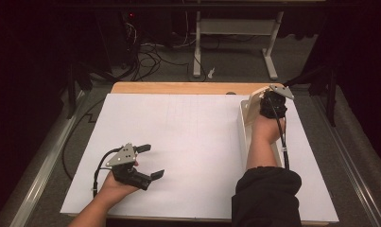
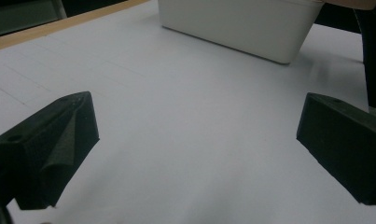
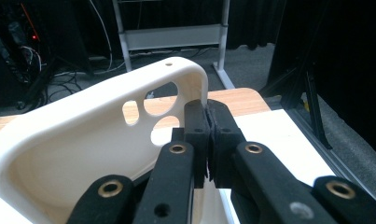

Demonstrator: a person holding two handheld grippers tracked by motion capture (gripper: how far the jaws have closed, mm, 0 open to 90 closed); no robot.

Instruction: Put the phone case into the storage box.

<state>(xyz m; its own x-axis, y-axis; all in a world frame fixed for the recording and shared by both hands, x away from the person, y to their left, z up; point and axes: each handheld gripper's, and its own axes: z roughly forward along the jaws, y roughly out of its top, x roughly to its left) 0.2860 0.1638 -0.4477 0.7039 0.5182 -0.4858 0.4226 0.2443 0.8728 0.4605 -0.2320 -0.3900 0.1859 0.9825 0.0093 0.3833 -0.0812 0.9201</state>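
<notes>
A white plastic bin (image 1: pixel 245 124) stands on the right side of the white table top (image 1: pixel 178 142). Its far end wall (image 3: pixel 106 121) has rounded corners and several cut-out holes. My right gripper (image 3: pixel 208 116) is shut on the rim of that end wall, with the thin plastic edge pinched between the pads. From above, the right gripper (image 1: pixel 269 98) sits at the bin's far end, and the hand and forearm lie over the bin. At the near left, my left gripper (image 1: pixel 152 161) is open and turned toward the bin, with nothing between its jaws. In its own view the left gripper (image 2: pixel 195 135) faces bare white surface, with the bin (image 2: pixel 237 28) farther off.
A wooden strip (image 1: pixel 178 88) edges the far side of the table. Beyond it stand a white desk frame (image 1: pixel 197 47) and loose cables (image 1: pixel 145 56) on the grey floor. Metal rails (image 1: pixel 41 165) run along both sides.
</notes>
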